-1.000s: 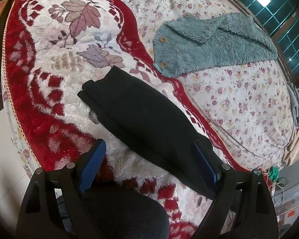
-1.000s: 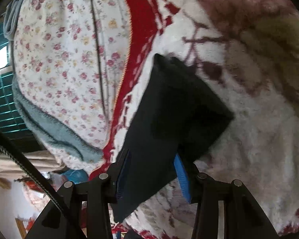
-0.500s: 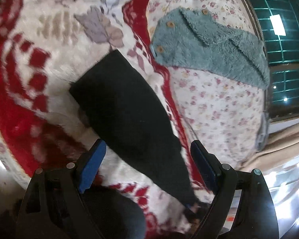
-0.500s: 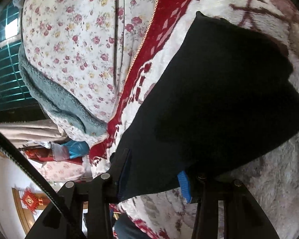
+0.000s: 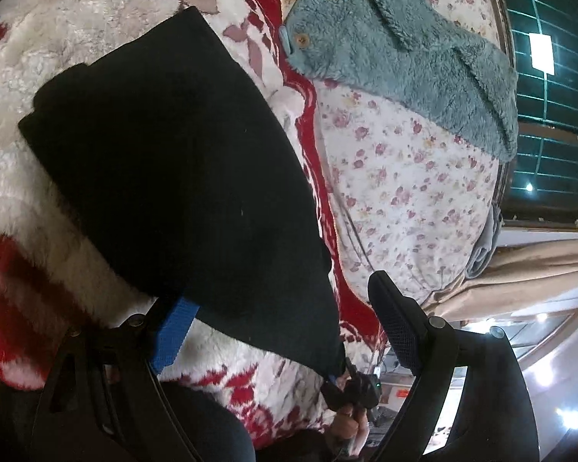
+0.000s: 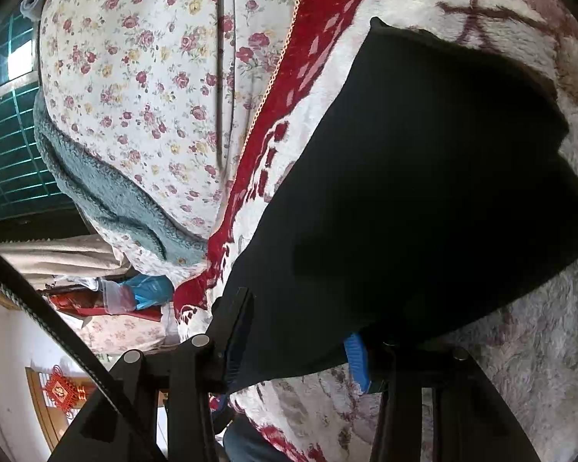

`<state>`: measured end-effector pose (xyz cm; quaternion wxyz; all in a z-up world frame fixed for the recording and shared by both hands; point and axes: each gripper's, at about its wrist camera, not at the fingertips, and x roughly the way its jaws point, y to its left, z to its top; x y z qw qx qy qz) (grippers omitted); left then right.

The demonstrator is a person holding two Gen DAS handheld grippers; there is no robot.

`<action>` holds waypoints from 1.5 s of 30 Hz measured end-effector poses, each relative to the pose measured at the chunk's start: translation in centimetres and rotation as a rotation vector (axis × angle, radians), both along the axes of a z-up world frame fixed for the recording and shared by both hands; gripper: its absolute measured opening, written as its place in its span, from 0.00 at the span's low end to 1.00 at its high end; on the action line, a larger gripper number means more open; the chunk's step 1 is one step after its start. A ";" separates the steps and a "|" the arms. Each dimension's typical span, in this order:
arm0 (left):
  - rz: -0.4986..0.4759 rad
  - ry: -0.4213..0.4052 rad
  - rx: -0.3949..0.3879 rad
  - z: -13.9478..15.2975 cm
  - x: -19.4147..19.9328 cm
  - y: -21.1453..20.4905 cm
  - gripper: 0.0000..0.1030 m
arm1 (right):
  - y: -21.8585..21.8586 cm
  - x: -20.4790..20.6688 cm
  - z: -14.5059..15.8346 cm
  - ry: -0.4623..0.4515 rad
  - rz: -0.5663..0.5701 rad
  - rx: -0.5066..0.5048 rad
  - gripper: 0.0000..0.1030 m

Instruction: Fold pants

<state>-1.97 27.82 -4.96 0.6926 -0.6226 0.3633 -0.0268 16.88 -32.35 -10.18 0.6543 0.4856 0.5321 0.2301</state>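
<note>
On a bed covered by a plush red-and-white blanket (image 5: 50,231), black pants (image 5: 181,161) lie as a narrow dark bundle, apparently already folded lengthwise. Beyond the blanket's red border is a floral sheet (image 5: 400,192), with a fluffy teal garment (image 5: 397,50) lying on it, well apart from the work.

From the left wrist view, the left gripper (image 5: 285,319) hangs at the near end of the pants. Its jaws stand wide apart: one blue pad is tucked beneath the fabric edge, the other finger is clear in the air, so nothing is clamped. At the bottom of that view the right gripper (image 5: 350,385) pinches the near corner of the fabric.

From the right wrist view, the right gripper (image 6: 293,354) has the pants' near edge between its jaws, part-way closed, and appears to grasp the cloth.

Judging by this, the step in hand is taking hold of the near end for a crosswise fold. Next, the left jaws likely need to close on the fabric, then both hands lift together and carry that end over toward the far end.
</note>
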 end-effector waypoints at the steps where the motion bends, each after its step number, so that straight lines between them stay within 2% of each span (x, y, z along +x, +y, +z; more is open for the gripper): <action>1: 0.000 0.000 0.008 0.0 0.2 0.0 0.85 | 0.1 0.0 0.1 -0.005 0.004 -0.007 0.41; 4: 0.016 -0.015 0.032 0.4 0.5 0.0 0.84 | 0.5 0.2 0.9 -0.042 0.026 -0.049 0.42; 5: 0.019 -0.016 0.046 0.5 0.5 0.0 0.75 | 0.6 0.1 1.4 -0.065 0.024 -0.073 0.41; 6: 0.023 -0.003 0.075 0.6 0.4 0.0 0.54 | 0.8 0.0 1.8 -0.086 0.028 -0.086 0.41; 7: 0.022 0.026 0.104 0.5 0.5 -0.1 0.40 | 0.9 0.0 2.1 -0.106 0.032 -0.097 0.34; 8: 0.018 0.052 0.118 0.4 0.6 -0.1 0.16 | 0.9 0.0 2.3 -0.119 0.027 -0.115 0.28; 10: 0.014 0.078 0.128 -0.1 0.4 0.0 0.09 | 0.9 0.0 2.3 -0.121 0.022 -0.124 0.18; 11: 0.014 0.081 0.136 -0.1 0.3 0.0 0.08 | 0.9 0.0 2.3 -0.119 0.023 -0.123 0.11; 14: -0.001 0.090 0.207 0.7 0.4 -0.6 0.07 | 1.1 0.0 2.7 -0.138 0.036 -0.142 0.06; 16: -0.013 0.087 0.256 2.0 0.9 -0.9 0.07 | 1.2 0.0 3.3 -0.164 0.044 -0.159 0.06; 19: -0.022 0.038 0.279 4.2 2.6 -0.6 0.07 | 1.1 0.4 4.4 -0.199 0.045 -0.145 0.05; 22: -0.019 -0.019 0.277 6.2 7.0 0.6 0.07 | 1.1 2.7 5.7 -0.218 0.031 -0.134 0.05; 25: -0.062 -0.066 0.306 6.9 14.5 1.6 0.08 | 1.8 6.8 6.8 -0.223 0.007 -0.108 0.05; 26: -0.109 -0.084 0.343 6.2 17.9 1.8 0.10 | 2.3 8.6 7.2 -0.261 -0.004 -0.108 0.06; 27: -0.120 -0.054 0.379 5.5 19.5 2.0 0.13 | 2.9 10.0 7.7 -0.312 0.003 -0.162 0.13; 28: -0.106 0.027 0.409 4.4 20.5 2.2 0.16 | 3.6 11.3 7.7 -0.321 0.010 -0.267 0.41; 29: -0.102 0.085 0.425 3.5 20.6 2.1 0.20 | 4.0 11.9 7.2 -0.257 -0.007 -0.370 0.65; 30: -0.121 0.098 0.421 2.6 20.4 1.8 0.20 | 4.0 11.7 6.6 -0.200 -0.030 -0.404 0.66; 32: -0.163 0.046 0.417 1.5 18.9 1.4 0.20 | 3.5 10.4 5.4 -0.192 -0.055 -0.283 0.66; 33: -0.165 0.055 0.435 1.1 18.2 1.4 0.20 | 3.4 9.8 4.9 -0.199 -0.041 -0.272 0.66; 35: -0.155 0.080 0.440 -0.1 16.8 2.0 0.19 | 3.1 8.7 3.5 -0.185 -0.027 -0.334 0.66; 38: -0.100 0.055 0.334 -1.4 14.3 3.8 0.19 | 2.5 7.6 2.3 -0.186 -0.054 -0.323 0.63; 41: -0.059 0.070 0.349 -0.9 13.0 4.2 0.22 | 3.2 7.5 3.5 -0.187 -0.044 -0.294 0.63; 42: -0.049 0.067 0.362 -0.4 12.5 4.0 0.30 | 4.2 7.4 4.2 -0.206 -0.011 -0.306 0.63; 45: -0.011 0.020 0.328 0.3 11.1 3.8 0.33 | 9.8 7.2 6.9 -0.322 0.147 -0.409 0.63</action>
